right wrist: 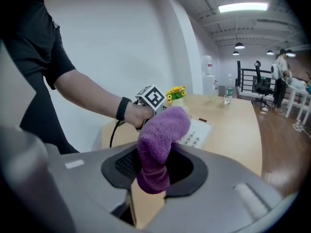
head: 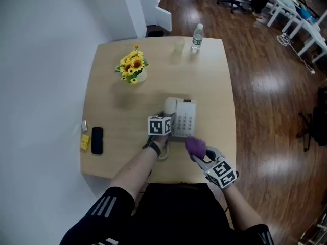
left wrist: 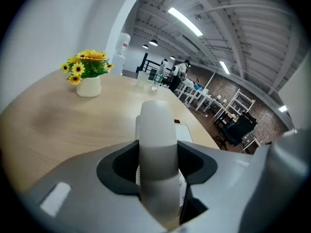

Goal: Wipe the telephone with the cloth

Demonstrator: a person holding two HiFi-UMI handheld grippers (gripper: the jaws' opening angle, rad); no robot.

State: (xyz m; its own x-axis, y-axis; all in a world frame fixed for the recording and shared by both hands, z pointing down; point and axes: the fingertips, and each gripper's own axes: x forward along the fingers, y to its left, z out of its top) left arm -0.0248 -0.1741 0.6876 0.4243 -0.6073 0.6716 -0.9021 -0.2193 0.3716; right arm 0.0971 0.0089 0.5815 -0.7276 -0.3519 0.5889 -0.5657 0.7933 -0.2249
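A white telephone (head: 185, 117) sits on the wooden table (head: 117, 111), near its front edge. Its handset (head: 169, 106) lies along the base's left side, and my left gripper (head: 170, 123) is shut on the handset's near end. In the left gripper view the handset (left wrist: 156, 140) fills the gap between the jaws, with the base (left wrist: 183, 134) just behind it. My right gripper (head: 203, 157) is shut on a purple cloth (head: 195, 147), held just in front of the telephone's near right corner. In the right gripper view the cloth (right wrist: 160, 137) stands up from the jaws, hiding part of the keypad (right wrist: 197, 132).
A vase of sunflowers (head: 134, 68) stands at the back left. A water bottle (head: 197, 37) and a clear cup (head: 178, 45) are at the far edge. A black mobile phone (head: 96, 140) and a yellow note pad (head: 84, 142) lie at the front left.
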